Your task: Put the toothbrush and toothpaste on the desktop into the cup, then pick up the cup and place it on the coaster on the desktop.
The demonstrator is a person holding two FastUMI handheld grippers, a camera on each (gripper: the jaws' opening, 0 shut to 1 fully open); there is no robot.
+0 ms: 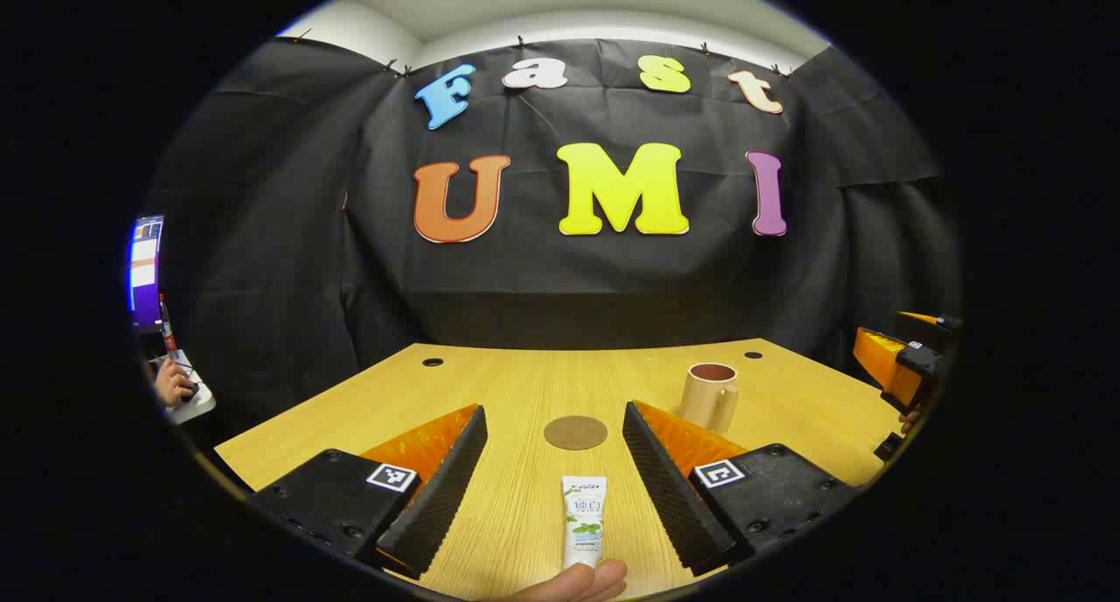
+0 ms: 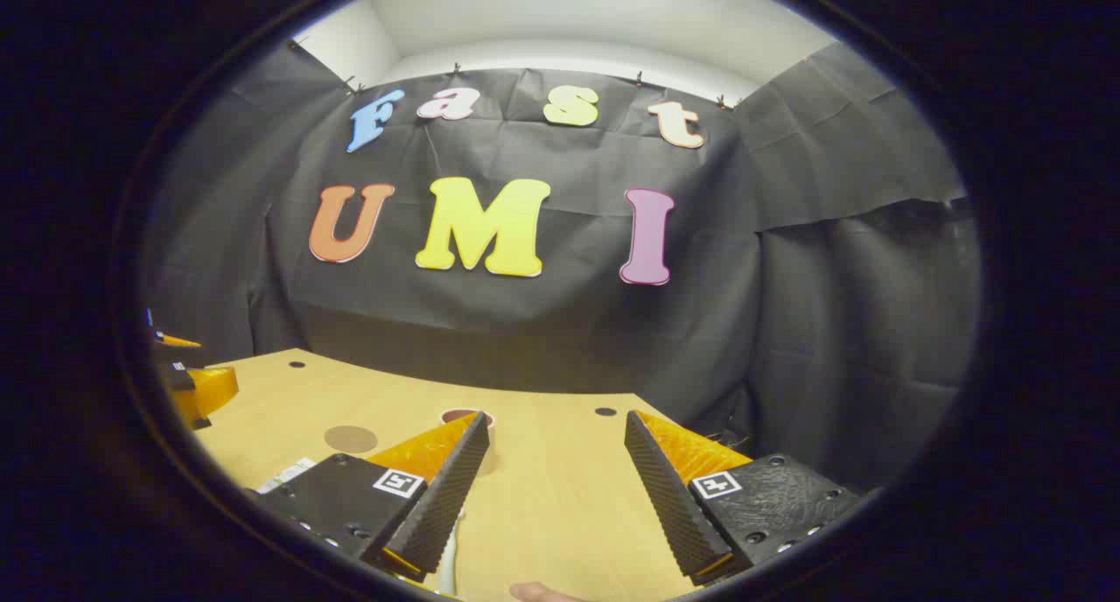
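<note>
One toothpaste tube (image 1: 584, 521) is seen in the left gripper view, lying flat on the wooden tabletop (image 1: 516, 392) between the fingers of the left gripper (image 1: 554, 488), its long axis running away from the camera; neither finger touches it. The jaws of this gripper are spread wide, with nothing held. A fingertip (image 1: 573, 583) of a person is seen at the bottom edge, at the near end of the tube.

One round brown coaster (image 1: 575, 432) is noted just beyond the tube, flat on the tabletop. One beige cup (image 1: 710, 395) with a handle stands upright to the right of the coaster and apart from it (interior dark, contents cannot be told). Three dark round holes are counted in the tabletop near its far edge.

In the right gripper view, the right gripper (image 2: 545, 497) is held above the tabletop with jaws wide apart and nothing between them. The cup (image 2: 484, 419) is partly hidden behind its left finger; only part of the rim shows. The coaster (image 2: 350, 438) lies further left, and a corner of the toothpaste tube (image 2: 286, 474) shows beside the gripper body. A slim pale object (image 2: 449, 560) at the bottom edge, below the left finger, may be the toothbrush; this cannot be told for certain.

At the far left of the left gripper view, a hand (image 1: 172, 384) rests at a small device below a lit screen (image 1: 145, 269).
</note>
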